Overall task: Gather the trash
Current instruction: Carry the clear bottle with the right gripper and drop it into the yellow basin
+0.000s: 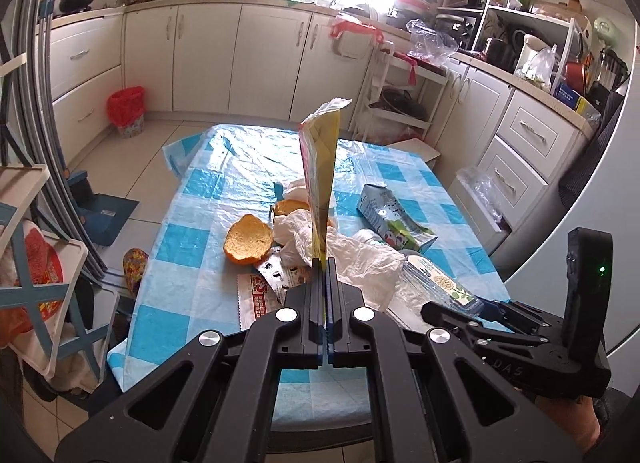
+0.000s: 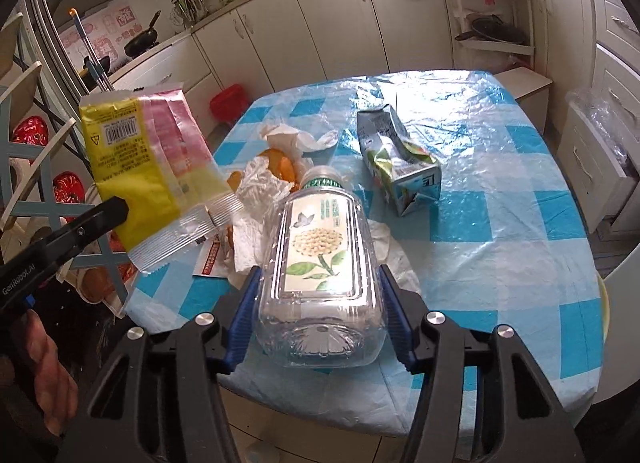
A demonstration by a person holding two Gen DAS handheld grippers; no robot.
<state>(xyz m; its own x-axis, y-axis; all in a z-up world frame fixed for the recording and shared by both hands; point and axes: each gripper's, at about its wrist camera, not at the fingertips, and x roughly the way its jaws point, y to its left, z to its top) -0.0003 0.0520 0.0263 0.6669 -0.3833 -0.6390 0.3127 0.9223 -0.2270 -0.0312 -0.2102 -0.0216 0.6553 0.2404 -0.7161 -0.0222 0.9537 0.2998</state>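
Observation:
My left gripper (image 1: pixel 324 261) is shut on the bottom edge of a yellow and pink snack wrapper (image 1: pixel 320 167), which stands upright above the table; from the right wrist view the wrapper (image 2: pixel 148 159) hangs at the left. A clear plastic bottle (image 2: pixel 320 247) with a flower label lies on its side near the front edge. My right gripper (image 2: pixel 318 275) has its blue pads against both sides of the bottle's base. Behind it lie crumpled white tissue (image 2: pixel 260 183), orange peel (image 2: pixel 280 163), a crushed drink carton (image 2: pixel 400 159) and a red printed sachet (image 2: pixel 212 259).
The table wears a blue and white checked plastic cloth (image 2: pixel 500 203). A bin with a red liner (image 1: pixel 126 109) stands on the floor by the far cabinets. A folding rack (image 1: pixel 36 263) crowds the left side. Cabinets and a cluttered counter ring the room.

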